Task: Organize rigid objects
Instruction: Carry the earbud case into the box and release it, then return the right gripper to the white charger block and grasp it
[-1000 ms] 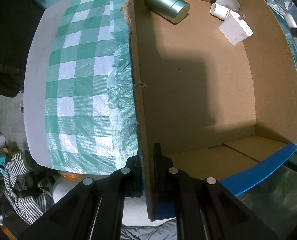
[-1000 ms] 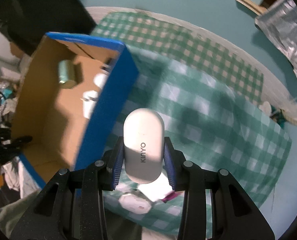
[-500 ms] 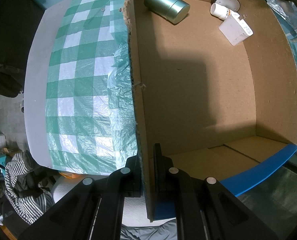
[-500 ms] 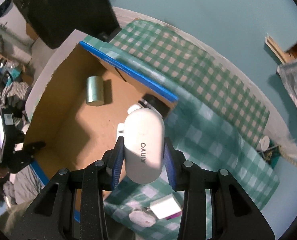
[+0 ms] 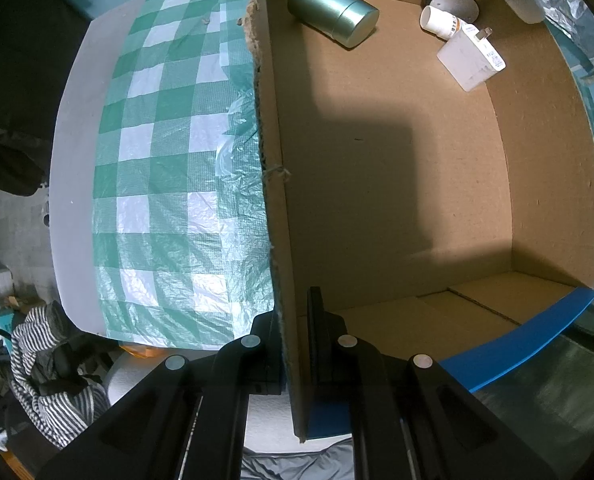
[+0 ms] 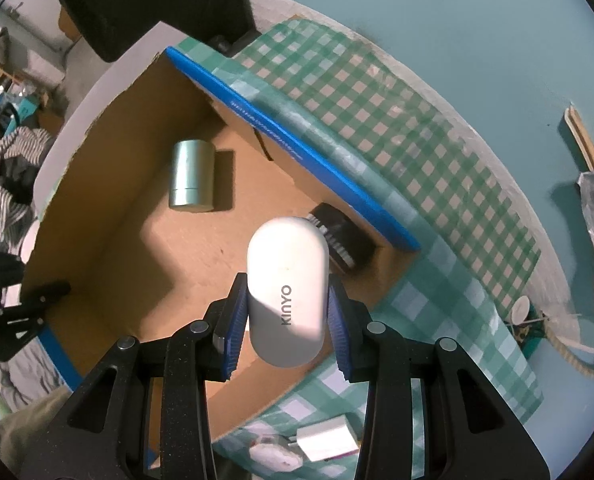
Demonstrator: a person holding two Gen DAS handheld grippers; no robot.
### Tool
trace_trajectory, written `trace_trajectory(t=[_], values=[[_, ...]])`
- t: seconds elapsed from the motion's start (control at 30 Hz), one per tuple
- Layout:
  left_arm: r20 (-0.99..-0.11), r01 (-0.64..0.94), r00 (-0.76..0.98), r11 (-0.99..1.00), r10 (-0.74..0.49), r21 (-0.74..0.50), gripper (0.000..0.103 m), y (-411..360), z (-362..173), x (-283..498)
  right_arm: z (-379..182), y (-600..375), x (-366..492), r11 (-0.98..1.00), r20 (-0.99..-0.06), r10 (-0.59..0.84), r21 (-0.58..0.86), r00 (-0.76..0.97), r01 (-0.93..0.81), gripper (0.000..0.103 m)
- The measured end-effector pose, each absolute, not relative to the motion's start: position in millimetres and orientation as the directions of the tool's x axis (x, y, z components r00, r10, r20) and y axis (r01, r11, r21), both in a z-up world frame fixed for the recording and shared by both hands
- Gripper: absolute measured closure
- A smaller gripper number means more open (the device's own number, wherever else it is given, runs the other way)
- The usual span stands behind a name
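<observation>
Right tongs [image 6: 287, 316]: pinching white case [image 6: 287, 288], which I've carried from the bench over the box [image 6: 109, 216]; canister [image 6: 191, 176] at 10 o'clock; release due. Left tongs [image 5: 293, 344]: clamped on box wall.

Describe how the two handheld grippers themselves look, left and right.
Both are matte black plastic with two angular fingers and round silver pivot pins. The left gripper has thin black pads. The right gripper has ribbed blue pads. No cables or sleeves show.
</observation>
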State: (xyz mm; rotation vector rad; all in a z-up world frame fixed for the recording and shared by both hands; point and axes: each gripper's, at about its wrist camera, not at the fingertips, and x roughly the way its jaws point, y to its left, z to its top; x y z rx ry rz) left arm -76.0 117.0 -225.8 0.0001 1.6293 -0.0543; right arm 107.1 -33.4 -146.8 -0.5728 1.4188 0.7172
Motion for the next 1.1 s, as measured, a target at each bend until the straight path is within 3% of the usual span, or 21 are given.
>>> trace_trajectory(t=[0.67, 1.1], values=[[-0.998, 0.032, -0.061, 0.999, -0.032, -0.034, 0.095, 119, -225, -77, -150, -20, 105, 0.638, -0.996, 0.089, 0.033, 0.032, -0.769, 0.066], [-0.998, 0.037, -0.061, 0.999, -0.025, -0.028, 0.095, 117, -223, -75, -119, -30, 96, 0.629, -0.990, 0.125, 0.028, 0.065, -0.777, 0.050]])
